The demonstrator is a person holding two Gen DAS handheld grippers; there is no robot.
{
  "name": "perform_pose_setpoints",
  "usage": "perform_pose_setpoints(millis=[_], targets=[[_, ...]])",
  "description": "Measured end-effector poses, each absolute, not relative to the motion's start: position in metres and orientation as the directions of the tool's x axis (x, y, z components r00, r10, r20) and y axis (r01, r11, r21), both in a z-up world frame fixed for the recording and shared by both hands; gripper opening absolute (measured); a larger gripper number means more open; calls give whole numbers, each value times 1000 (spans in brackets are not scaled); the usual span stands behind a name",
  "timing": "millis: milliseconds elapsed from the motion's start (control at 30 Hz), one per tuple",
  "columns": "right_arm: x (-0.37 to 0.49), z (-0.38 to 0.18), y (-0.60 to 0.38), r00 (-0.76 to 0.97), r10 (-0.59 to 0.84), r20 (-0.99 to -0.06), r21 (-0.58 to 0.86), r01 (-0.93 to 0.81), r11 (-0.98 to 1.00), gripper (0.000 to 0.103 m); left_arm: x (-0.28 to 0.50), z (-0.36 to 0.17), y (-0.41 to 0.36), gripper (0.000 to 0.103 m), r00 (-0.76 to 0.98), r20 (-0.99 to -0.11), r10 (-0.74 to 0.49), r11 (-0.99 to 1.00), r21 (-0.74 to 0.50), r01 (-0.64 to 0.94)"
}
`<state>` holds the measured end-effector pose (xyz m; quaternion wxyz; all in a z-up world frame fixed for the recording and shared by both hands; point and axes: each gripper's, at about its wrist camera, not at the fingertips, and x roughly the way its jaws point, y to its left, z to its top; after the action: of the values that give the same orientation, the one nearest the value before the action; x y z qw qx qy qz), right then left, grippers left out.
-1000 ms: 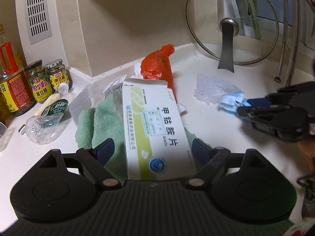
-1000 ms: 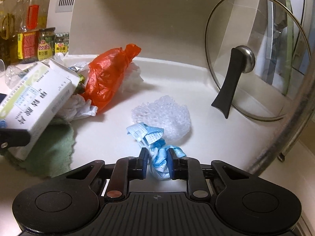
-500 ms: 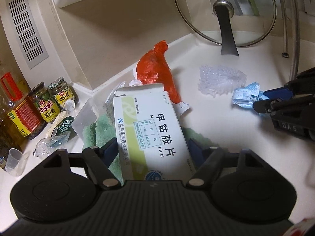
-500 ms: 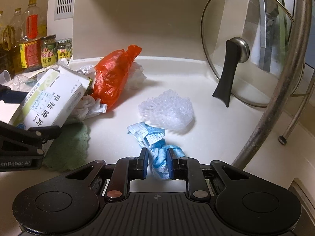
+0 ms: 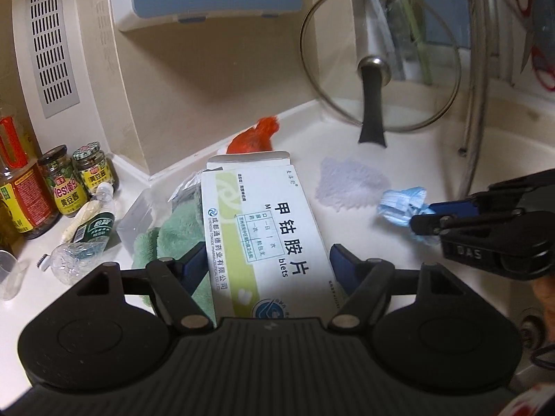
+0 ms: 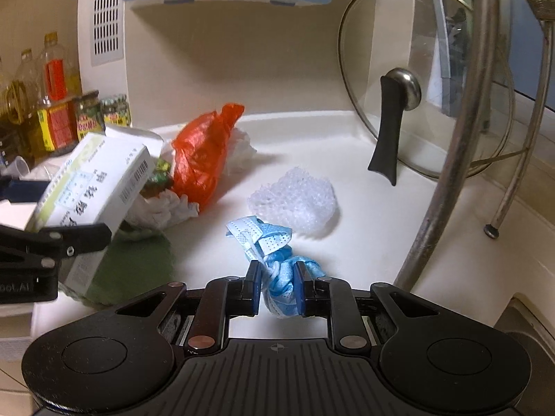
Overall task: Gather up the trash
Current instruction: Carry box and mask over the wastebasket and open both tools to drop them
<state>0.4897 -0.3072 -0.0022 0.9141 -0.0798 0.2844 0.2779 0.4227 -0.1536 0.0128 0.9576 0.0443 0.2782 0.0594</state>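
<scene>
Left fingers just closed in on white medicine box, clamped, lifted above green cloth; right fingers pinched narrow on crumpled blue mask, clear of tabletop. Open white surface ahead. Nearby: orange bag, bubble wrap, glass lid leaning at back edge.

Probably a home kitchen: sauce jars, pot lid, white counter

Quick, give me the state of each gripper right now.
Left gripper: jaws have just been closing, shut on the white medicine box.
Right gripper: shut on the crumpled blue face mask.
</scene>
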Motion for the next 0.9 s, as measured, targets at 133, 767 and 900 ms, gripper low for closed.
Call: perform_pose_setpoints(millis=[133,767,900], targets=[[478,12,-311,695,470,-544,31,-544,839,20,407,21,-153,73,851,-516,102,994,94,-62],[381,41,-269,590,597,-544,91,-666,740,20,300,27,-108,73,829,-558,39,999,3,-44],[366,40,-256,550,625,-554,101,-700,707,20,275,19,-97,73,812,-582,46,998,2,-56]])
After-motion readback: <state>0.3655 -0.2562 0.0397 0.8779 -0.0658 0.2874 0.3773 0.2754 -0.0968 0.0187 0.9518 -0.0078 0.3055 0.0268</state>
